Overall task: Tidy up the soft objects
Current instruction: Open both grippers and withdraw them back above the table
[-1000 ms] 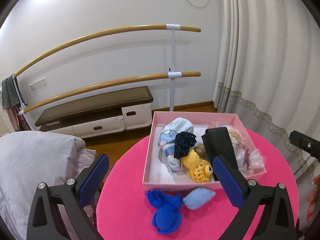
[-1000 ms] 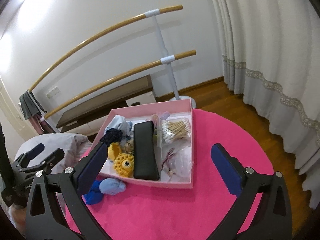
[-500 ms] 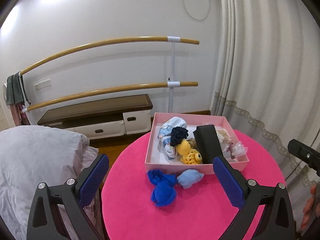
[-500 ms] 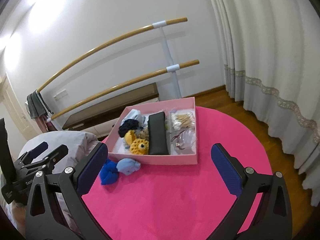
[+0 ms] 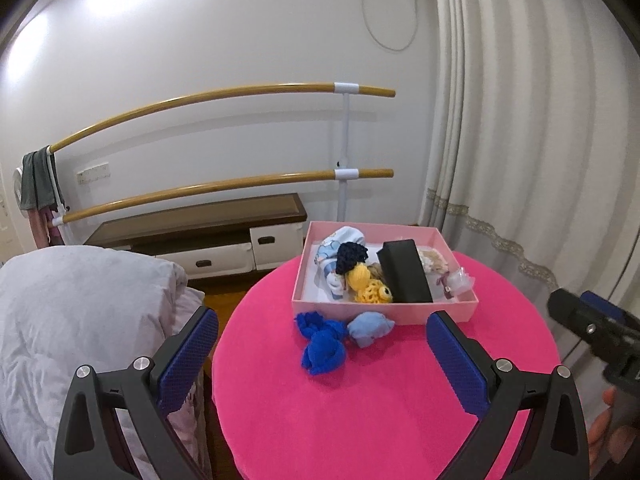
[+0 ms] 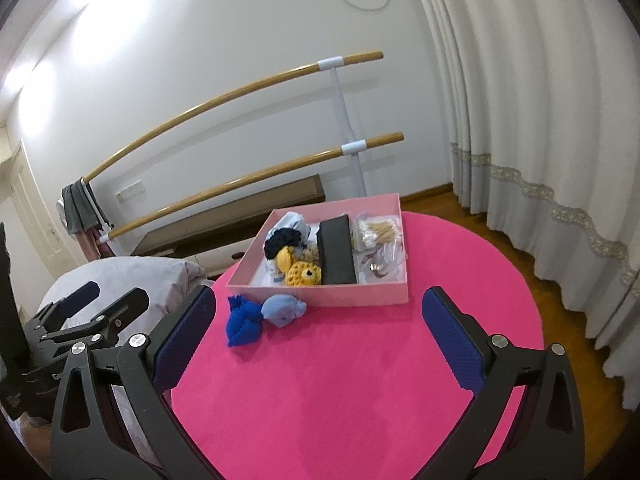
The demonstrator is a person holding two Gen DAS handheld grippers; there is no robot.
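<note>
Holding both claws wide open and empty: your left claw (image 5: 322, 354) is nearer the blue sock (image 5: 322, 344), dead ahead at 12 o'clock, lying on the table (image 5: 360, 408) just outside the box (image 5: 384, 310); right claw (image 6: 318, 340) sees it at 11.

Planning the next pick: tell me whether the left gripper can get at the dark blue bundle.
Probably yes. The dark blue bundle lies on the pink table outside the pink box, touching only the light blue bundle; the open left gripper faces it.

We carry black angular grippers, left gripper (image 5: 322, 354) and right gripper (image 6: 318, 338), with blue textured pads (image 5: 188, 354) and silver screws (image 5: 83, 371).
</note>
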